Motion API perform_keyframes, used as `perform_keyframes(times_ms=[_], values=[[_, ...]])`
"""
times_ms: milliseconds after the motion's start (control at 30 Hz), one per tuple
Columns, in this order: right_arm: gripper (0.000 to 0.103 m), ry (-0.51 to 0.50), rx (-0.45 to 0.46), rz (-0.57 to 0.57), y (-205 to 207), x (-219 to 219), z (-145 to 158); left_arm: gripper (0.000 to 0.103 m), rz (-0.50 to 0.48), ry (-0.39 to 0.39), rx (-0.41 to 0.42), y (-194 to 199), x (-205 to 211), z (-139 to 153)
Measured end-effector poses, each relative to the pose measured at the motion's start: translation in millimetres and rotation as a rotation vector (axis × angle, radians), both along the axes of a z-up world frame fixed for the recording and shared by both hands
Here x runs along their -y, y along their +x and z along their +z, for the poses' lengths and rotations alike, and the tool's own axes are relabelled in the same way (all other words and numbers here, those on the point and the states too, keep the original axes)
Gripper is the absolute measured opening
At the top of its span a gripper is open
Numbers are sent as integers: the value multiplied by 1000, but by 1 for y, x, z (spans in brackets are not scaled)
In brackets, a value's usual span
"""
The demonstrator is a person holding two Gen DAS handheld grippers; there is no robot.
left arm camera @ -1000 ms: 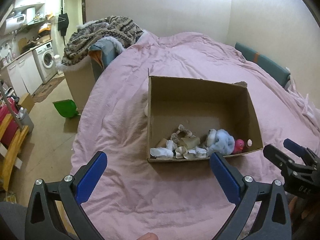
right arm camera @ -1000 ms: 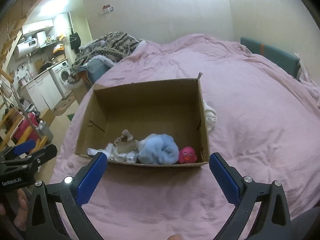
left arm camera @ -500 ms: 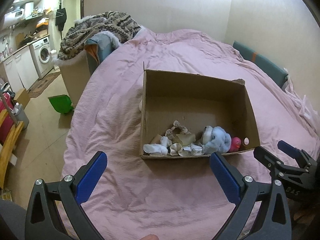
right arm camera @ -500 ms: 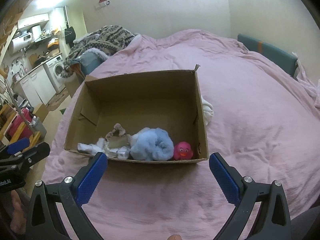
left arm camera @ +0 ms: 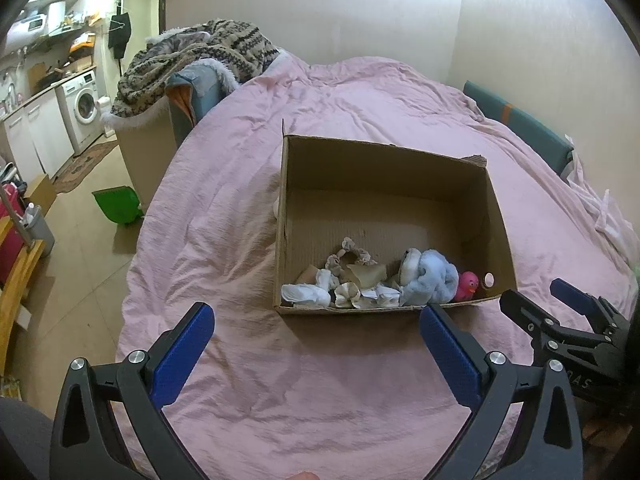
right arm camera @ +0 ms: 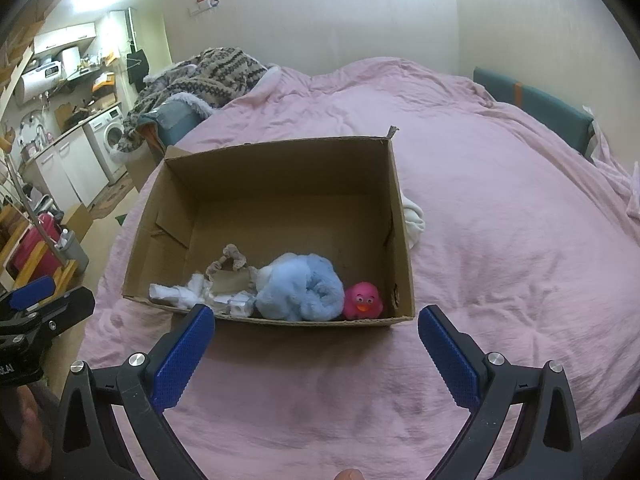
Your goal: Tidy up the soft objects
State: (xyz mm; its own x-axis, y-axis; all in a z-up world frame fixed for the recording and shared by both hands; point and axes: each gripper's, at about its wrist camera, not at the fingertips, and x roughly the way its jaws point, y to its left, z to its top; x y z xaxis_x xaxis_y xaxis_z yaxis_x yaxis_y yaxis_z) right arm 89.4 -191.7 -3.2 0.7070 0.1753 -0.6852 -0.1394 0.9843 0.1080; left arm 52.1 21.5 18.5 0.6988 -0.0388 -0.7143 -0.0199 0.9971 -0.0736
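Both grippers empty, jaws spread wide: left gripper (left arm camera: 316, 340), right gripper (right arm camera: 316, 340), each hovering over the pink bedspread (right arm camera: 500, 240) just short of the cardboard box (right arm camera: 394, 216). Soft objects lie along the box's near wall: blue plush bundle (right arm camera: 300, 294), pink rubber duck (right arm camera: 362, 300), white socks (left arm camera: 306, 294), beige scrunchie (left arm camera: 352, 254). White cloth (right arm camera: 414, 218) outside, touching the box's right wall.

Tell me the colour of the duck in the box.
Pink, with an orange beak. The duck shows best in the right wrist view, in the near right corner of the box.
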Motion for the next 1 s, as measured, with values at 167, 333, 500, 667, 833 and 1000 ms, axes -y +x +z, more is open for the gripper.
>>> perform_keyframes(times_ms=[167, 333, 500, 667, 833, 1000], values=[[103, 0, -2, -5, 1, 1, -1, 102, 3, -5, -5, 0, 0, -1], [103, 5, 5, -9, 0, 1, 0, 102, 5, -5, -6, 0, 0, -1], [103, 6, 6, -9, -1, 2, 0, 102, 7, -5, -8, -1, -1, -1], [103, 8, 10, -11, -2, 3, 1, 102, 24, -20, -21, 2, -5, -3], [103, 10, 10, -11, -2, 3, 1, 102, 28, -21, -24, 2, -6, -3], [103, 10, 13, -11, -3, 3, 2, 102, 37, -31, -28, 2, -9, -2]])
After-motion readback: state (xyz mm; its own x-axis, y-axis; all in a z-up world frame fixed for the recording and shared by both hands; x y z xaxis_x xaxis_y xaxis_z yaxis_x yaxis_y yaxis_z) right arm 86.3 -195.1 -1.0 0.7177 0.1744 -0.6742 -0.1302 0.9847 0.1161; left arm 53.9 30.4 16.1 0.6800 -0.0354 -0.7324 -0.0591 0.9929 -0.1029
